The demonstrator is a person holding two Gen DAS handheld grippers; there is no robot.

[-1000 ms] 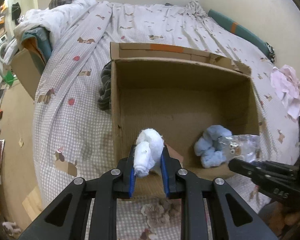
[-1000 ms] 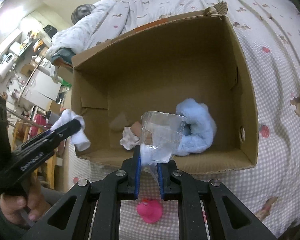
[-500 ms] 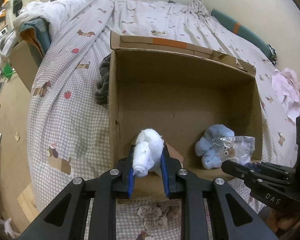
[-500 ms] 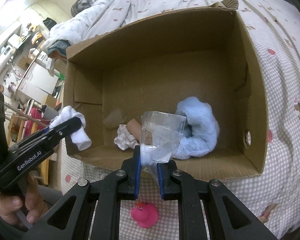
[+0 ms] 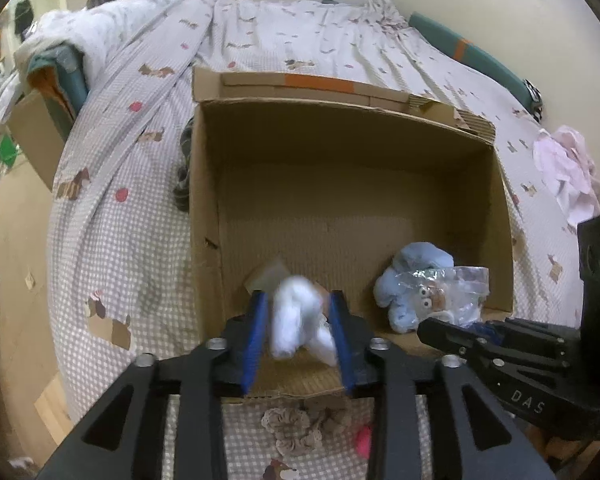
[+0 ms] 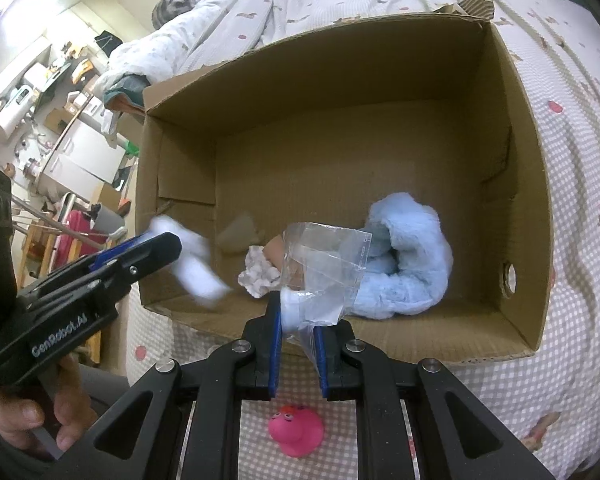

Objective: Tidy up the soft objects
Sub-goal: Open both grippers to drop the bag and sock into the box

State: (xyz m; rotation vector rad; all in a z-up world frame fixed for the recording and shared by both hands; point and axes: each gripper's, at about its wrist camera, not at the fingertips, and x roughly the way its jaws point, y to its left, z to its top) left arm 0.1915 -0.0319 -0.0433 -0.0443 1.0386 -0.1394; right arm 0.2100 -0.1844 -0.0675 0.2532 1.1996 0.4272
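An open cardboard box (image 5: 204, 200) lies on the bed. My left gripper (image 5: 298, 298) hangs over its near left corner and its jaws are opening. A white rolled cloth (image 5: 298, 320) sits blurred between them, loose from the blue pads and dropping; the right wrist view shows the cloth (image 6: 196, 268) below the left gripper (image 6: 152, 246). My right gripper (image 6: 298, 312) is shut on a clear plastic bag (image 6: 324, 264) over the box's near edge. A light blue plush (image 6: 408, 264) and a crumpled white piece (image 6: 258, 274) lie inside the box (image 6: 532, 184).
A pink rubber duck (image 6: 296, 430) and a beige lace scrunchie (image 5: 296, 428) lie on the checked bedsheet in front of the box. Pink clothing (image 5: 568, 172) lies at the right, a striped cloth (image 5: 184, 168) by the box's left wall. A hand (image 6: 40, 412) holds the left gripper.
The left jaws have spread apart and the white cloth has come loose and slipped downward, now blurred. The right gripper keeps its hold on the bag in about the same place.
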